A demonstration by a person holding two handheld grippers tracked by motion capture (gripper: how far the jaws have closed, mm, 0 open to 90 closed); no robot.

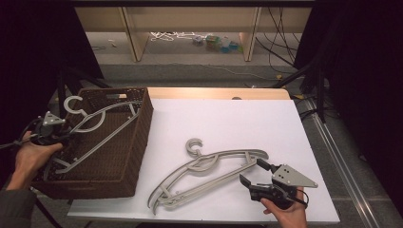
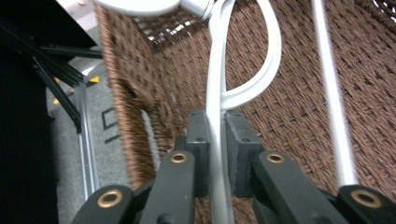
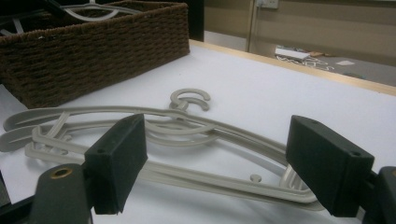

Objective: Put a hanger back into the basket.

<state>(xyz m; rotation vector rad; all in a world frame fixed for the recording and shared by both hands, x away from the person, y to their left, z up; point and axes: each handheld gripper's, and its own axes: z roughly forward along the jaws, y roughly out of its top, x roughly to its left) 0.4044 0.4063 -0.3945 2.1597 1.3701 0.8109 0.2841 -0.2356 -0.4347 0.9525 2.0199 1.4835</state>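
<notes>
On the left, my left hand (image 1: 29, 156) holds my left gripper (image 1: 61, 135) at the near left edge of a brown basket (image 1: 138, 142). From high up I see a grey hanger in the basket (image 1: 102, 124), with its hook (image 1: 73, 104) poking up over the far left rim. My left gripper's own camera shows something the high view cannot: the two black jaws are pressed on a thin pale bar of that hanger (image 2: 215, 135), pinching it tight, and the bar curls into a loop just past them. It also shows the basket's weave (image 2: 299, 93) close up, rough and bumpy like thick rope. In the middle of the white table (image 1: 223, 118), grey hangers (image 1: 204, 173) lie flat in a pile, curved like a bow, with a round hook (image 1: 194, 145) at the top. On the right, my right hand (image 1: 287, 213) holds my right gripper (image 1: 250, 173), and its jaws are spread wide at the right end of the pile, touching nothing that I can see. Its camera looks low across the table and shows two hangers stacked (image 3: 154, 135), smooth and flat, with thin ribs along them.
</notes>
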